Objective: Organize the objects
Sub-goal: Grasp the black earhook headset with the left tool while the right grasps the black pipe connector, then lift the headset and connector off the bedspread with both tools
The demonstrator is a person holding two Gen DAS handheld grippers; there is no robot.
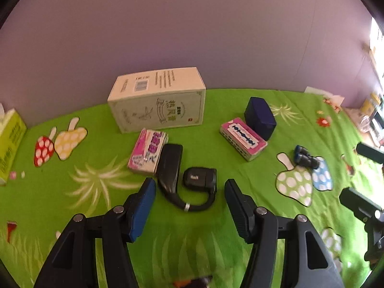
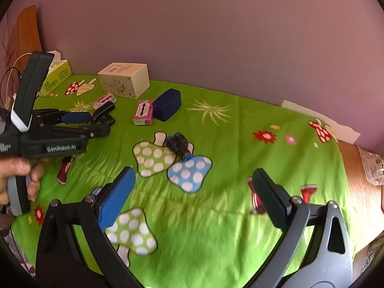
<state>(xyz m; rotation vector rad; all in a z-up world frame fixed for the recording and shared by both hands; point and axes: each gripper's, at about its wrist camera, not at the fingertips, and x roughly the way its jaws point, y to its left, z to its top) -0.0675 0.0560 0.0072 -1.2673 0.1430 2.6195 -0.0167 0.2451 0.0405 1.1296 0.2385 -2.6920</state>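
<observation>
My left claw [image 1: 189, 187] gapes empty over one black corded charger [image 1: 178, 175]. My right claw [image 2: 192, 187] open, empty. Two pink cartons [image 1: 243, 139], one navy box [image 1: 260, 117], one white box [image 1: 158, 100] on green cloth [image 1: 96, 216]. "GenRobot.AI" readable on left claw.

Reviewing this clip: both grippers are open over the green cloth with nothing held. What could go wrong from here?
1. The left gripper points at the black headset, which lies against the pink packet; closing there could nudge or catch the packet too.
2. The headset's curved band may slip or swing from a pinch.
3. The small binoculars ahead of the right gripper look round and could roll away when touched.
</observation>
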